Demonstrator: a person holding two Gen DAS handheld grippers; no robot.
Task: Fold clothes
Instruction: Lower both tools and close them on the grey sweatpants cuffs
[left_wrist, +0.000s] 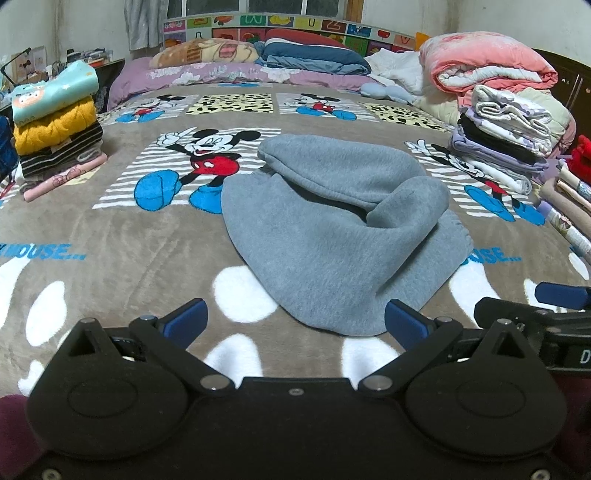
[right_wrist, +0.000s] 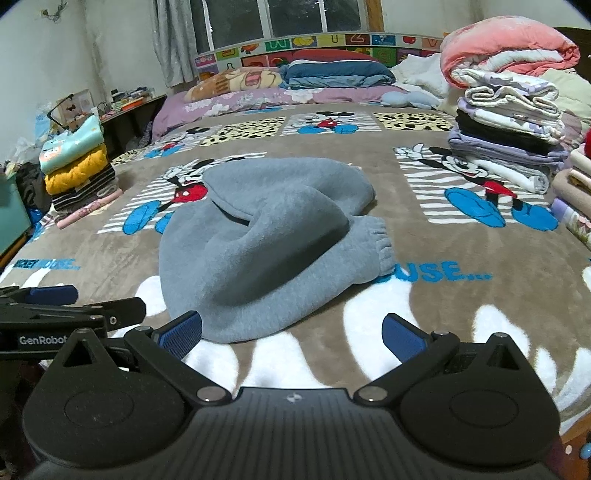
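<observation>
While the grey fleece garment (left_wrist: 332, 236) lies loosely heaped near the middle of the bed, neither tool has hold of it, so the fold looks to be at its very start, or between two passes. On the far left of the blanket (left_wrist: 110, 236) stands a stack of folded clothes (left_wrist: 55, 125), a pale blue piece on top and a mustard knit under it. Next comes the left gripper (left_wrist: 293, 323), its jaws spread wide and empty, low over the blanket just short of the garment's near hem. Beside it the right gripper (right_wrist: 291, 332) hovers likewise, jaws wide with nothing between them, its left blue pad close to the garment's near edge. The gathered cuff (right_wrist: 376, 243) points rightward, and part of the cloth is doubled over itself, so the next move probably calls for pinching the near edge or corners and spreading the piece flat before any crease is set. At the right sits a taller pile of folded linens (right_wrist: 509, 129) under a rolled pink quilt (right_wrist: 509, 44). Beyond are pillows, an alphabet headboard and a curtained window.
</observation>
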